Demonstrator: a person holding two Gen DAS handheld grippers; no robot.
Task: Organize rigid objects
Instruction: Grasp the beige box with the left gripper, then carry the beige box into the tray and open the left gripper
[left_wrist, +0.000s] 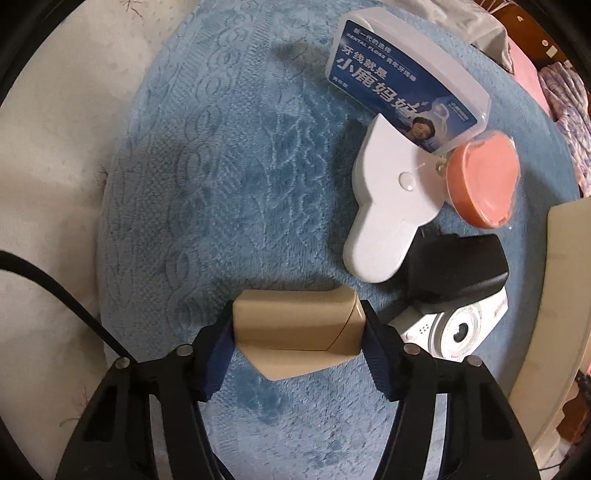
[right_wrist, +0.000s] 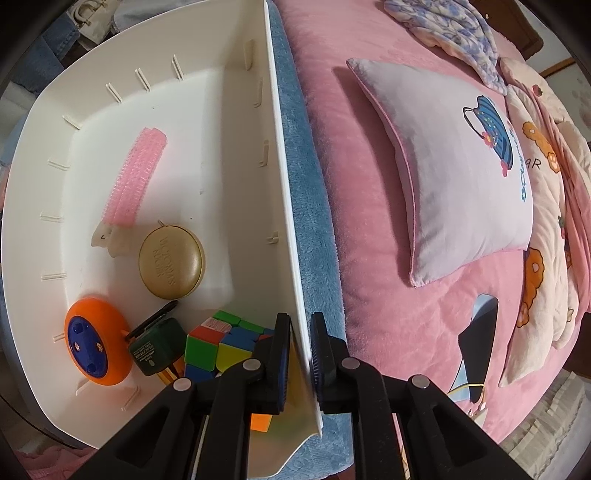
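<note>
Covering most of the left wrist view, a round blue plush mat (left_wrist: 207, 177) lies on a pale surface, and in the right wrist view a pink bedspread (right_wrist: 369, 221) stretches away with a lilac cushion (right_wrist: 461, 166) resting on it. A white plastic bin (right_wrist: 110, 184) sits on the blue mat, beside the pink spread; the right gripper (right_wrist: 297, 350) points down over it and is clamped on the bin's thin near wall, one pad inside and one outside. Inside the bin lie a pink hair roller (right_wrist: 138, 173), a round tan case (right_wrist: 171, 256), an orange and blue disc (right_wrist: 96, 339), a dark green adapter (right_wrist: 157, 341) and a multicoloured puzzle cube (right_wrist: 218, 343), the last three crowded together near the gripped wall. On the mat, a loose cluster sits at the right: a clear dental floss box (left_wrist: 402, 81) with a blue label, a white handle-shaped device (left_wrist: 391, 206) touching it, a salmon round lid (left_wrist: 484, 181) just beside both, a black charger (left_wrist: 458, 273) and a small white camera (left_wrist: 454, 328) partly under the charger. The left gripper (left_wrist: 299, 332) points down at the mat, its blue pads pressed on either end of a small tan cardboard box (left_wrist: 295, 332), gripping it just beside the camera.
</note>
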